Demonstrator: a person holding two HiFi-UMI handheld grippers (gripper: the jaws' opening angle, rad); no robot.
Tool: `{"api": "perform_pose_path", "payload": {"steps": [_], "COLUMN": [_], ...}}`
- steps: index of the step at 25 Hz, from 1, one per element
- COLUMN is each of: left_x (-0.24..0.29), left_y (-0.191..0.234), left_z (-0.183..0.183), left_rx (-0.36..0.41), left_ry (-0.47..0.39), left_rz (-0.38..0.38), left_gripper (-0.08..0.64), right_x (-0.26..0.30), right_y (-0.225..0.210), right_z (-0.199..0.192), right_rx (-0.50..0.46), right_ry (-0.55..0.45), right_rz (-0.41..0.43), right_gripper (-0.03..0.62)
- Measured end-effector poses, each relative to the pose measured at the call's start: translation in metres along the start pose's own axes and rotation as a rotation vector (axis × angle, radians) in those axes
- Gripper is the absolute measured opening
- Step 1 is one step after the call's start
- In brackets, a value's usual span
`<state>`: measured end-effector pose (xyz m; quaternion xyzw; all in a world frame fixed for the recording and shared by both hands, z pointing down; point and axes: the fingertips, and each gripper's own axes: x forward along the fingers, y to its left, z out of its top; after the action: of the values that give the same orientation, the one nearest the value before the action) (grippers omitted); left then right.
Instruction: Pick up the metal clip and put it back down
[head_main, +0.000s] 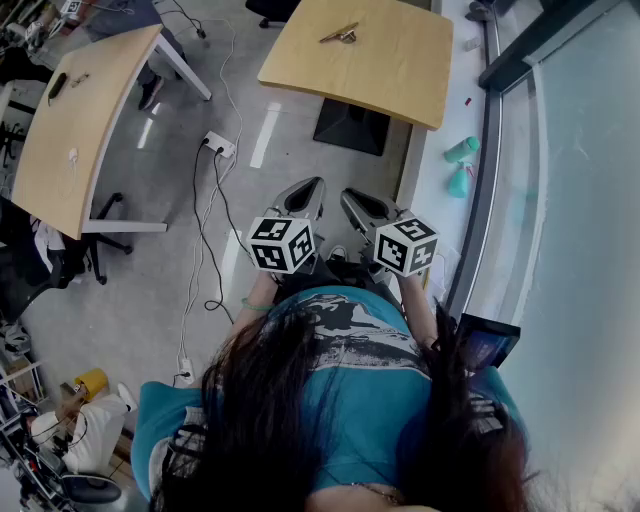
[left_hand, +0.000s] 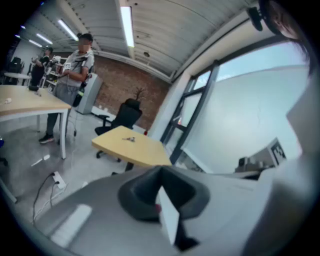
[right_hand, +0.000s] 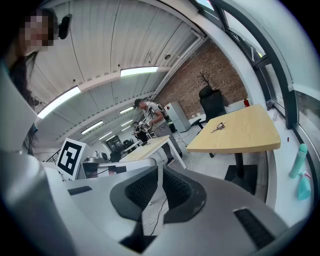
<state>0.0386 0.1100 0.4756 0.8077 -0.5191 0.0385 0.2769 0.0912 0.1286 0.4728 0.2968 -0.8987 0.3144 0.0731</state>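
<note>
The metal clip (head_main: 340, 35) lies on a light wooden table (head_main: 400, 70) well ahead of me, near its far edge. It shows small in the left gripper view as the clip (left_hand: 131, 139) and in the right gripper view as the clip (right_hand: 218, 128). Both grippers are held close to my body, far short of the table. My left gripper (head_main: 308, 185) has its jaws together with nothing between them, as seen along the left gripper (left_hand: 161, 174). My right gripper (head_main: 352, 196) is also shut and empty, its dark pads meeting at the right gripper (right_hand: 160, 172).
A second wooden table (head_main: 70, 120) stands at the left. A white power strip (head_main: 220, 143) with trailing cables lies on the grey floor. Two teal bottles (head_main: 460, 165) sit on the window ledge at the right. People (left_hand: 75, 65) stand in the background.
</note>
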Motion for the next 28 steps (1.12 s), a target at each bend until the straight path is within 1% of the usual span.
{"api": "perform_pose_path", "payload": {"steps": [4, 7, 10, 15, 22, 28], "left_x": [0.005, 0.015, 0.030, 0.057, 0.104, 0.145], "left_y": [0.007, 0.010, 0.017, 0.037, 0.084, 0.136], "left_z": [0.008, 0.023, 0.039, 0.056, 0.088, 0.133], "left_rx": [-0.004, 0.015, 0.033, 0.044, 0.030, 0.023], "left_ry": [0.001, -0.014, -0.031, -0.028, -0.012, 0.010], "left_rz": [0.001, 0.005, 0.004, 0.000, -0.024, -0.068], "left_gripper": [0.003, 0.003, 0.005, 0.004, 0.005, 0.004], "right_x": [0.005, 0.008, 0.016, 0.040, 0.094, 0.163], "right_y": [-0.006, -0.016, -0.025, -0.043, -0.075, -0.093], "right_z": [0.006, 0.015, 0.019, 0.031, 0.070, 0.116], "right_rx": [0.013, 0.030, 0.041, 0.051, 0.074, 0.081], "right_ry": [-0.009, -0.017, -0.012, -0.002, -0.003, 0.005], "right_rz": [-0.005, -0.006, -0.004, -0.011, -0.036, -0.052], "right_gripper": [0.038, 0.038, 0.038, 0.038, 0.038, 0.038]}}
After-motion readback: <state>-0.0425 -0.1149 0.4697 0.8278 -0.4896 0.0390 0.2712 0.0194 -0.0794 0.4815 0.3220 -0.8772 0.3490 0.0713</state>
